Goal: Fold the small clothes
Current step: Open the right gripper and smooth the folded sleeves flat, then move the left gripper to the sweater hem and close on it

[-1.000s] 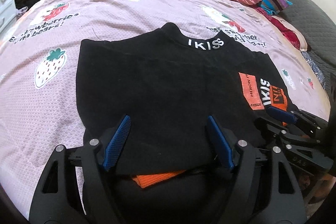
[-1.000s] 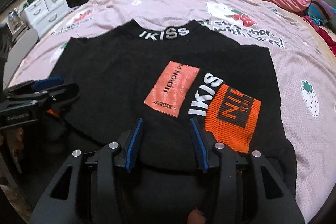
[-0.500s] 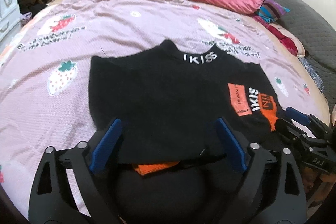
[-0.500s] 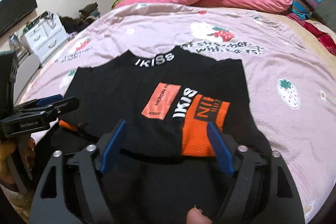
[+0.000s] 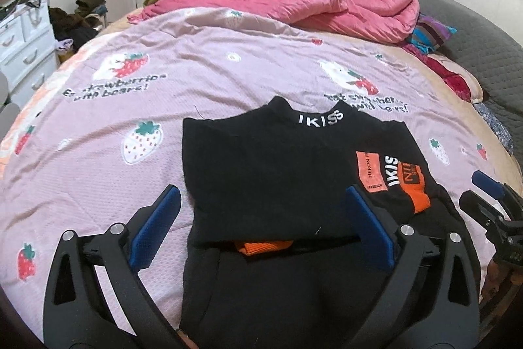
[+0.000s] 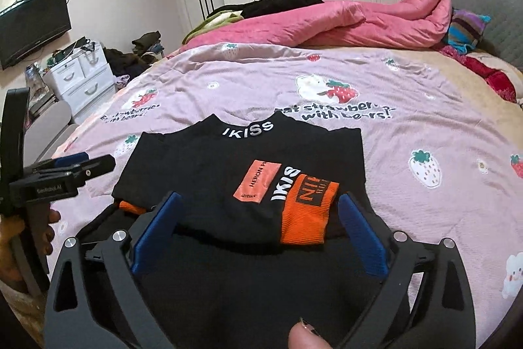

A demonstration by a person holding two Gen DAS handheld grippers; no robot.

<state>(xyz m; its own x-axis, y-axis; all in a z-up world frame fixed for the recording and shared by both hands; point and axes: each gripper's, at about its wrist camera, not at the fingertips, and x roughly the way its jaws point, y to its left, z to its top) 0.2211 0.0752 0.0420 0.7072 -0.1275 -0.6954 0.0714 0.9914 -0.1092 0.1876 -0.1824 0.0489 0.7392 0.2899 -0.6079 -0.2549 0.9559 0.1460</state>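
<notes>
Sweater is lying flat on the bedsheet, black, with the collar at the far side from both grippers and the white letters IKISS on it. Its near part is folded up, so an orange cuff and an orange patch are showing on top, on the right half of the sweater.

Left gripper is hanging above the near left part of the sweater. Its jaws are opening and are already standing very wide; the blue pads are not pressing on anything, and the cloth is only lying under the gap between them. A small orange edge is peeking out below the fold, just in front of this gripper.

Right gripper is hanging above the near right part, with the orange cuff just ahead, between its fingers. Its jaws are also opening, wide apart, and nothing is held in them. In the left wrist view this gripper is appearing at the right edge, beside the sweater.

Black cloth is filling the bottom of both views under the grippers; I cannot tell for sure whether it is the sweater or the clothes of the person. A fingertip is showing at the bottom of the right wrist view.

Far behind the sweater a pink quilt is lying in a heap on the bed.
</notes>
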